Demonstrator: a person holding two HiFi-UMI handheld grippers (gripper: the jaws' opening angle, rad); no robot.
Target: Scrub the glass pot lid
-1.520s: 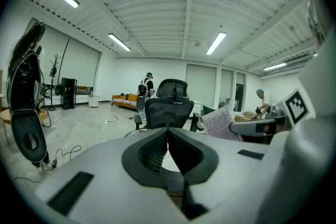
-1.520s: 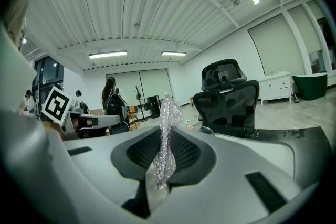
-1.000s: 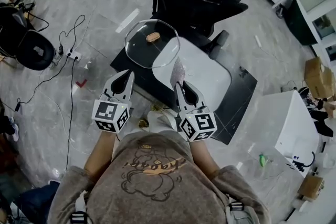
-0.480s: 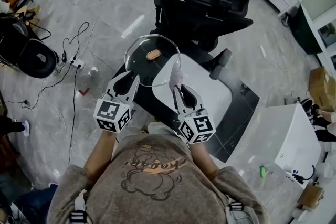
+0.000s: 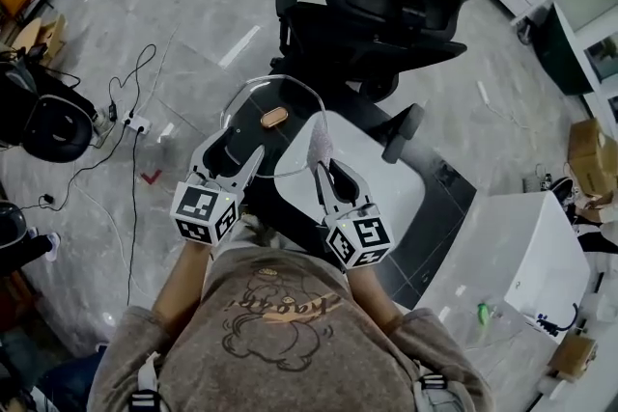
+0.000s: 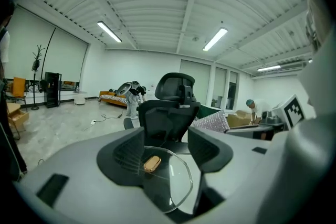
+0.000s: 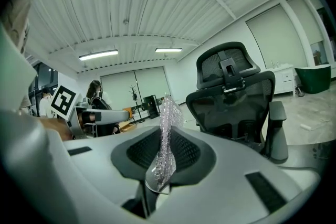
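Head view: L gripper (image 5: pixel 232 148) at 11 o'clock from the person, R gripper (image 5: pixel 323 171) at 1. The glass pot lid (image 5: pixel 290 111), w/ tan knob (image 5: pixel 274 118), sits above the table (image 5: pixel 386 169), at 12.

L gripper view: jaws (image 6: pixel 165 139) wide, just been opening. The lid (image 6: pixel 173 181) is between them; pads aren't pressing it.

R gripper view: jaws (image 7: pixel 164 160) pinch a silvery scrubber (image 7: pixel 167 128), upright.

Seen from above: glass pot lid (image 5: pixel 277 132) lying between the spread, just-opening jaws of left gripper (image 5: pixel 230 152); right gripper (image 5: pixel 324 169) clamped on silvery scrubber (image 5: pixel 320 142); black office chair (image 5: pixel 386 10) beyond.
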